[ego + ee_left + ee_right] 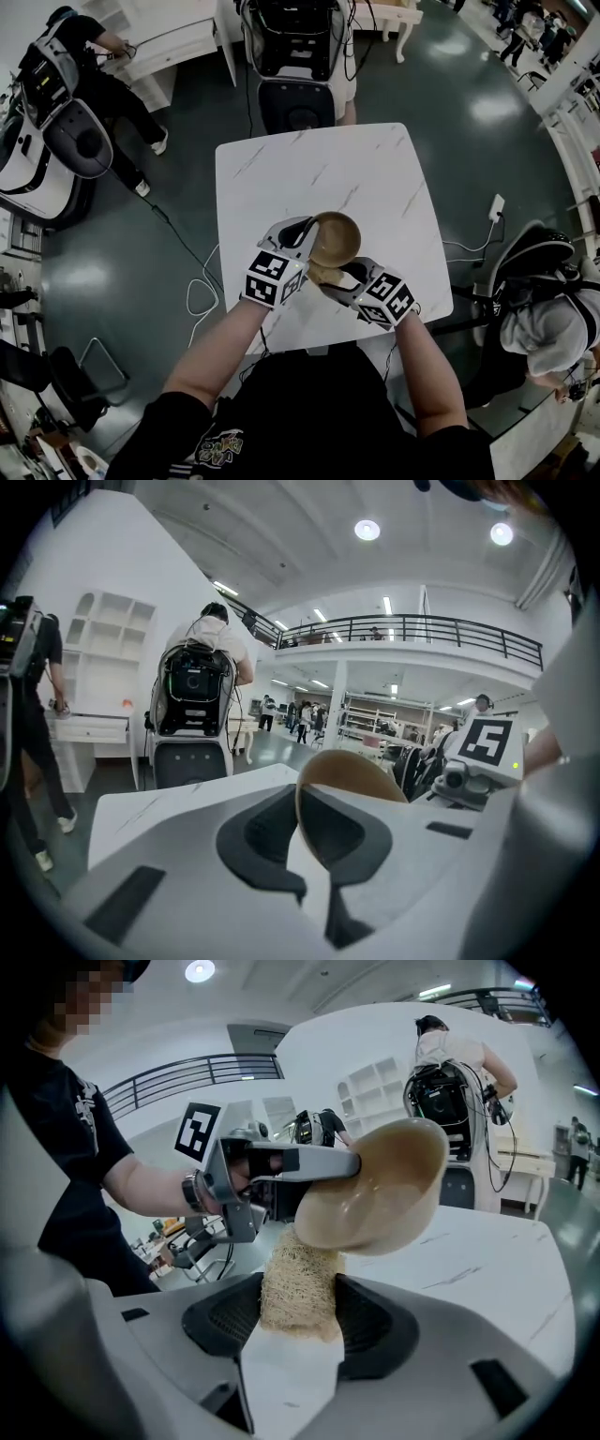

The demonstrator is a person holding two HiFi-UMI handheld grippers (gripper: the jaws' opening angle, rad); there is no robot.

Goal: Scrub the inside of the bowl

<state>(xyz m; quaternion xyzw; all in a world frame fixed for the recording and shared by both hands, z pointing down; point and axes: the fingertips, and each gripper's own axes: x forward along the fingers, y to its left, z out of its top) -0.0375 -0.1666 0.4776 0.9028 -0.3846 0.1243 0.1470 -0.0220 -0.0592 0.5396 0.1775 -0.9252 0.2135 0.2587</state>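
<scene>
A tan wooden bowl (pixel 337 238) is held tilted above the white marble table (pixel 281 169). My left gripper (pixel 302 246) is shut on the bowl's rim (pixel 349 770), which passes between its jaws. My right gripper (pixel 336 278) is shut on a straw-coloured loofah scrubber (pixel 298 1283). The scrubber's top end touches the bowl (pixel 377 1199) on its lower outer wall. In the right gripper view the left gripper (pixel 281 1162) clamps the rim from the left. The bowl's inside faces up and away from the scrubber.
A black and white machine (pixel 295 66) stands at the table's far edge. Cables (pixel 192 272) trail over the dark floor on the left. A white plug block (pixel 495 207) lies to the right. People stand at the back left and front right.
</scene>
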